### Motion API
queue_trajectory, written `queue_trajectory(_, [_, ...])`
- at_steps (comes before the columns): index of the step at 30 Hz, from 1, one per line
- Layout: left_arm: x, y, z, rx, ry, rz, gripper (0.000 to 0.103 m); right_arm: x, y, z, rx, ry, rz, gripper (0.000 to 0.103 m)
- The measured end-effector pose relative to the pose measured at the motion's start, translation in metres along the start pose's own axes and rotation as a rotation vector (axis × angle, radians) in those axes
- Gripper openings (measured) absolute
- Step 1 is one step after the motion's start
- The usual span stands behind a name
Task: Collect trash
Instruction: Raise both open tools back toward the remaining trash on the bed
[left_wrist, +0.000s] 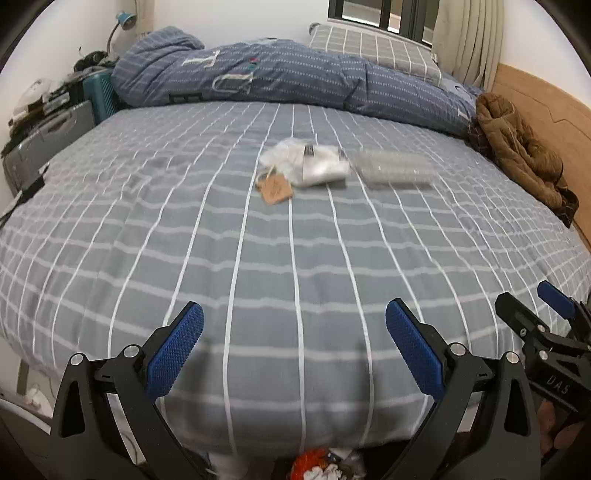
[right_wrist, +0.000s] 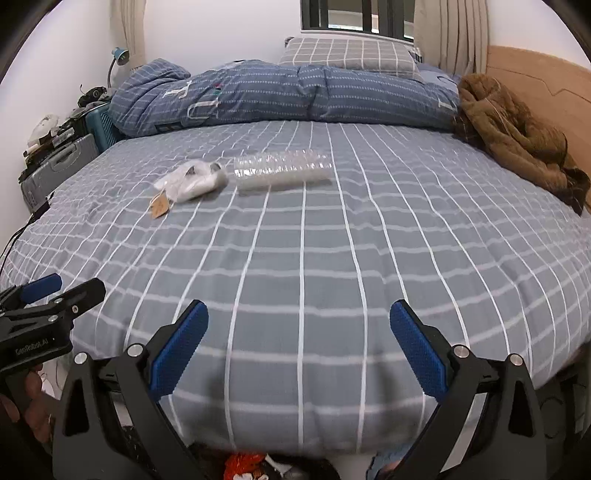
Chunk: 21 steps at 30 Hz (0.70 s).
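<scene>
Three pieces of trash lie mid-bed on the grey checked sheet: a clear plastic tray (left_wrist: 395, 168) (right_wrist: 282, 168), a crumpled clear plastic bag (left_wrist: 308, 164) (right_wrist: 192, 181), and a brown paper tag (left_wrist: 275, 188) (right_wrist: 159, 205) by the bag. My left gripper (left_wrist: 294, 345) hovers open over the bed's near edge, far short of the trash, holding nothing. My right gripper (right_wrist: 299, 347) is also open and empty at the near edge. Each gripper shows at the side of the other's view: the right gripper (left_wrist: 543, 310), the left gripper (right_wrist: 61, 290).
A folded blue quilt (left_wrist: 280, 74) and a pillow (right_wrist: 347, 53) lie at the far side. A brown jacket (right_wrist: 517, 136) rests by the wooden headboard (right_wrist: 546, 81). Cases and clutter (left_wrist: 51, 122) stand left of the bed. An orange bag with trash (left_wrist: 314, 467) sits below the near edge.
</scene>
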<state>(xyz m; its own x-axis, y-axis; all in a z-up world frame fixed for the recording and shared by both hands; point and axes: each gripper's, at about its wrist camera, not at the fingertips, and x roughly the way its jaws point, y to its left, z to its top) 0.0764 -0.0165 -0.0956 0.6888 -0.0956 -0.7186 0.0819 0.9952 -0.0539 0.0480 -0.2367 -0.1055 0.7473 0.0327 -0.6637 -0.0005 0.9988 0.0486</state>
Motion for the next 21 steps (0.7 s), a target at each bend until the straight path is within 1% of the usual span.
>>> queue_trajectory(5, [0.014, -0.006, 0.022, 0.022, -0.021, -0.004, 0.097, 0.019, 0.005, 0.022, -0.019, -0.014, 0.008, 0.095])
queue_trajectory(12, [0.034, -0.014, 0.057, 0.058, -0.050, -0.008, 0.097, 0.049, 0.002, 0.052, -0.025, -0.017, 0.009, 0.095])
queue_trajectory(21, [0.068, -0.013, 0.092, 0.081, -0.051, 0.023, 0.097, 0.083, -0.002, 0.085, -0.030, -0.021, 0.002, 0.095])
